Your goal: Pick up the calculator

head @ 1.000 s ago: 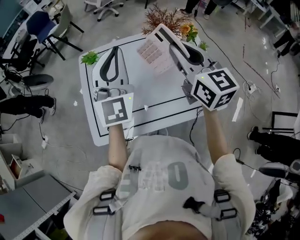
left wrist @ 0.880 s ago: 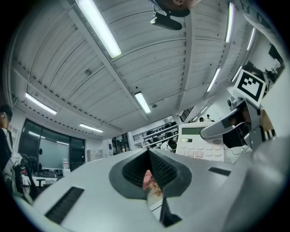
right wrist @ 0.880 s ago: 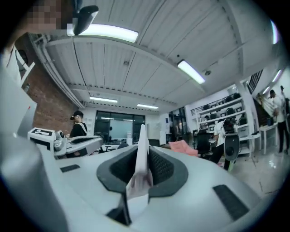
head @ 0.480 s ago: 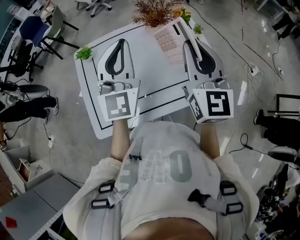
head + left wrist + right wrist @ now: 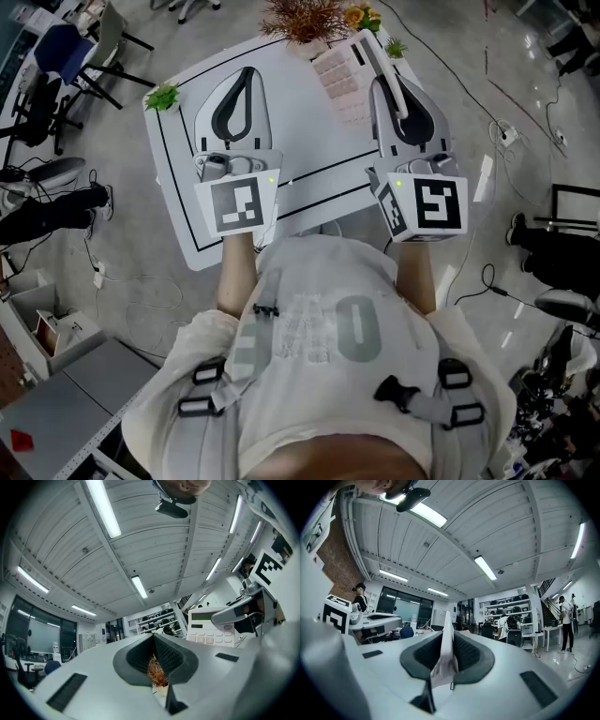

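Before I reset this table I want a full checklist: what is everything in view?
table: one, white with black border line, before the person.
calculator: one, white with pale keys, held tilted at the table's far right.
dried plant: one, brown, table's far edge.
flowers: one bunch, orange and yellow, far right corner.
green sprigs: two, left corner and far right corner.
chair: one, blue, floor at far left.
left gripper: one, white and black, over the table's left, jaws together, empty.
right gripper: one, white and black, over the table's right, shut on the calculator.
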Available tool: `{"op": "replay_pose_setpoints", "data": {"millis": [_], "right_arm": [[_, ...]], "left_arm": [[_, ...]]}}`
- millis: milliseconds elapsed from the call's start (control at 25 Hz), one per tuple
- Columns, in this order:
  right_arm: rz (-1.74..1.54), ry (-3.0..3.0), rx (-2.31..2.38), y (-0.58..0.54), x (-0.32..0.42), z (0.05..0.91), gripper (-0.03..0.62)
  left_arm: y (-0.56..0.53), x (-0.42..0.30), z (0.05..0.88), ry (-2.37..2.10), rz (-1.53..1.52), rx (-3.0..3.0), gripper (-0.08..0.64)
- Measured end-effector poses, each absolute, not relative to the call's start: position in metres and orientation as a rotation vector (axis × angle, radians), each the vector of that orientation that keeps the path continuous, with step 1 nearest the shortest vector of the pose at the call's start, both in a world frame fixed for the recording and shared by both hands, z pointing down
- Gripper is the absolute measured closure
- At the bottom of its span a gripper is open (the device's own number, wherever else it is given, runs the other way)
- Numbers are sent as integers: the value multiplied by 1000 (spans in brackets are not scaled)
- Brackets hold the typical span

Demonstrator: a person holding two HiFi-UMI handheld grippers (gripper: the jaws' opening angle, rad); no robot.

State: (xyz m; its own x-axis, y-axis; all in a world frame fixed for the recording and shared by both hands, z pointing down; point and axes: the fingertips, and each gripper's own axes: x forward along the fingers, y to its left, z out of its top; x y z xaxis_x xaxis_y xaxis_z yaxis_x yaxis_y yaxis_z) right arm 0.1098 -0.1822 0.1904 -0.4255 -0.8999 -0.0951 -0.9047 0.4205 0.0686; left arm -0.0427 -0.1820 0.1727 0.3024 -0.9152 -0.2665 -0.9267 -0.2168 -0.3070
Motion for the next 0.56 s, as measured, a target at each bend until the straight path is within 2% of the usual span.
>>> {"op": "replay_pose_setpoints", "data": {"millis": [200, 560], "right_arm": [[182, 2625, -1671, -169, 136, 197, 517], [169, 2645, -1653, -193, 95, 189, 517]], "left_arm": [[-170, -15, 181, 1631, 21, -2177, 540], [-191, -62, 176, 1677, 13, -2180, 540]]}}
